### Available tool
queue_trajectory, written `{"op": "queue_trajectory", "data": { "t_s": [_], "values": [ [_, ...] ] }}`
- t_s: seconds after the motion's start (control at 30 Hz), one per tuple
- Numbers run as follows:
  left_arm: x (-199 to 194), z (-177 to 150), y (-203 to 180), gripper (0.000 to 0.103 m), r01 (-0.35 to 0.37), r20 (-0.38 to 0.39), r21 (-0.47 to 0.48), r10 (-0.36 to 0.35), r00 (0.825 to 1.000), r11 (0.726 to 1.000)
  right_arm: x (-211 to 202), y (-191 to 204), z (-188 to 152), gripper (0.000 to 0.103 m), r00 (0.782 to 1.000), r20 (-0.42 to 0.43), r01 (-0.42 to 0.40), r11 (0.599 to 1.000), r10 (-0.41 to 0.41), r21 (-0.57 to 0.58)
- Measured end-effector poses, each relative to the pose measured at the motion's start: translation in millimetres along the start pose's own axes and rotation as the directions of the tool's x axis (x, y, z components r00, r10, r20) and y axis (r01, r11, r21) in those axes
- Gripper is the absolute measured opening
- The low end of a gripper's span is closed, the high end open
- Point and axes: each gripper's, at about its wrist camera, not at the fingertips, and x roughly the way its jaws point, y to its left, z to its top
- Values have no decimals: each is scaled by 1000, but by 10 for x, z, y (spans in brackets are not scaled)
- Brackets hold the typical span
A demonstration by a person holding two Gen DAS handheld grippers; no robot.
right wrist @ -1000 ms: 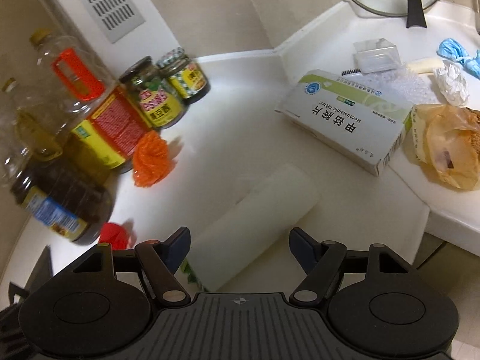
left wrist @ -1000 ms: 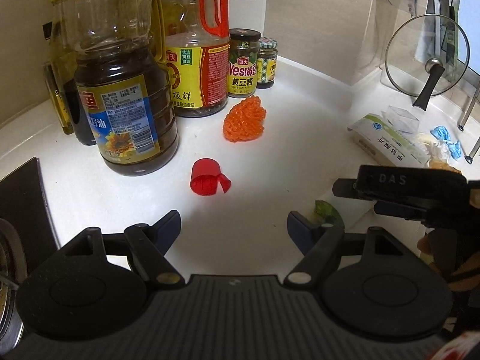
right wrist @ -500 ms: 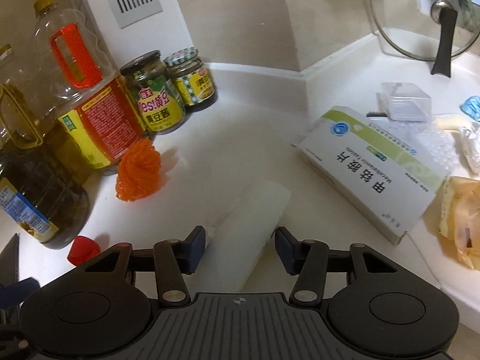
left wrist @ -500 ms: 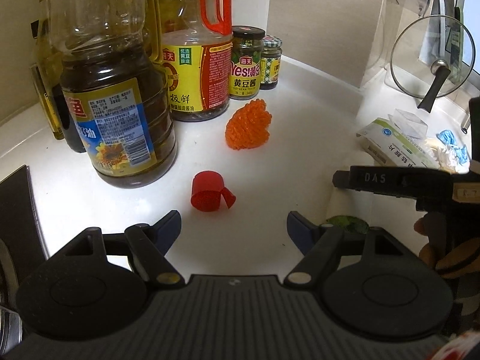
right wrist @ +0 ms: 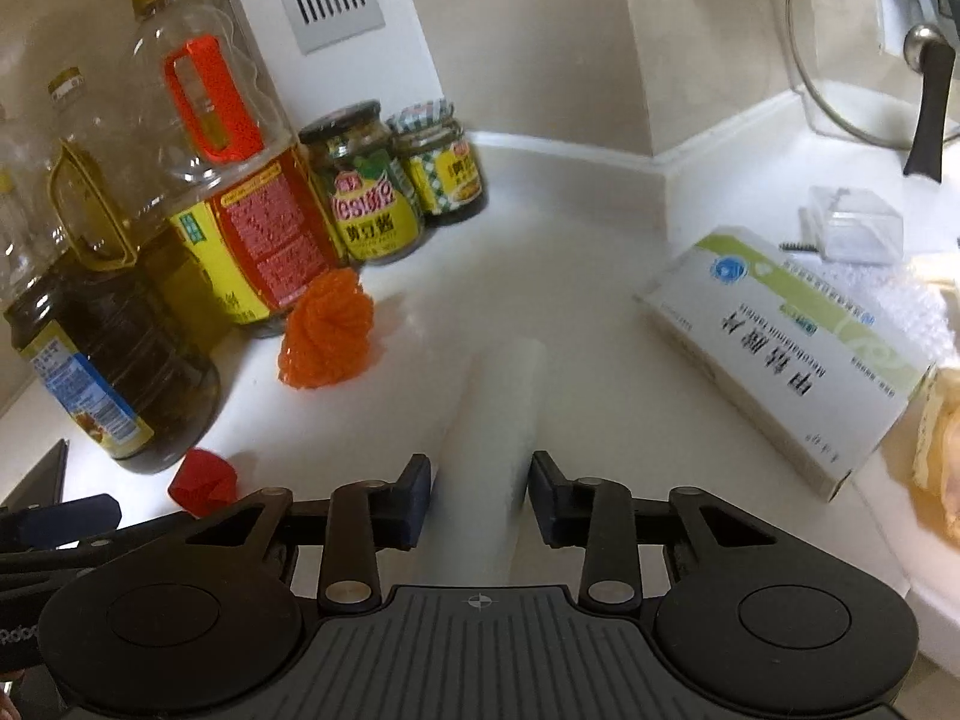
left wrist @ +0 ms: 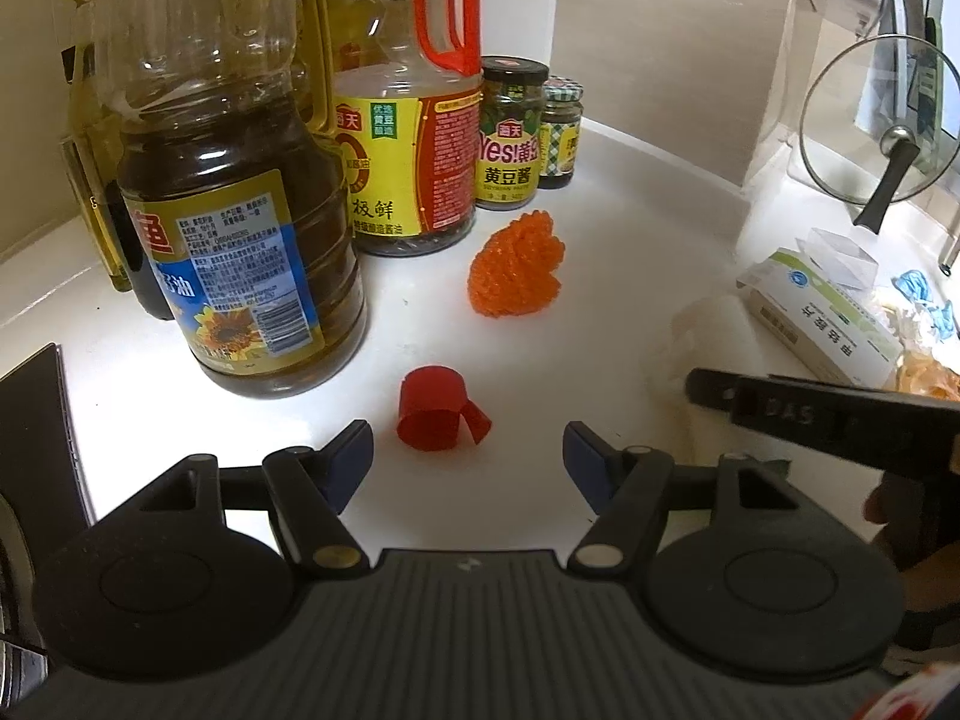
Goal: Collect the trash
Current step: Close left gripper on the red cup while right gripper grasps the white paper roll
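Note:
A white roll [right wrist: 492, 420] lies on the white counter, its near end between the fingers of my right gripper [right wrist: 480, 495], which are shut on it. The roll also shows in the left wrist view [left wrist: 714, 336]. A red bottle cap [left wrist: 438, 417] with a loose tab lies on the counter just ahead of my left gripper [left wrist: 468, 456], which is open and empty. The cap also shows in the right wrist view [right wrist: 201, 480]. An orange mesh ball [left wrist: 519, 267] sits farther back, also seen in the right wrist view [right wrist: 327, 330].
Large oil bottles [left wrist: 240, 228] and sauce jars [left wrist: 510, 132] stand at the back left. A medicine box [right wrist: 786, 354], a clear plastic box [right wrist: 855, 225], a yellow bag [right wrist: 936, 450] and a glass lid [right wrist: 870, 42] are at the right. A black hob edge [left wrist: 30, 420] is at left.
My right gripper has closed its fingers onto the white roll and lined up with it. My left gripper has moved forward toward the red cap.

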Motion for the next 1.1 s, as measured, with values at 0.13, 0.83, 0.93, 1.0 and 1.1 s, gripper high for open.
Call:
{"op": "queue_trajectory", "data": {
  "t_s": [0.13, 0.83, 0.93, 1.0, 1.1],
  "values": [
    [56, 48, 6, 62, -17, 6, -5, 17, 1000, 1000, -46, -77, 93, 36, 1000, 27, 5, 1000, -5, 10],
    [414, 155, 132, 29, -57, -32, -75, 55, 998, 996, -118, -273, 98, 36, 1000, 2, -10, 999, 9, 35],
    [372, 137, 100, 28, -57, -17, -63, 56, 998, 996, -142, -283, 75, 36, 1000, -1, -13, 999, 13, 30],
    [351, 131, 68, 28, -57, -10, -53, 57, 998, 997, -163, -293, 64, 36, 1000, -2, -15, 999, 15, 29],
    [307, 113, 15, 28, -59, -3, -36, 58, 998, 998, -202, -317, 47, 36, 1000, -5, -15, 1000, 15, 27]
  ]
}}
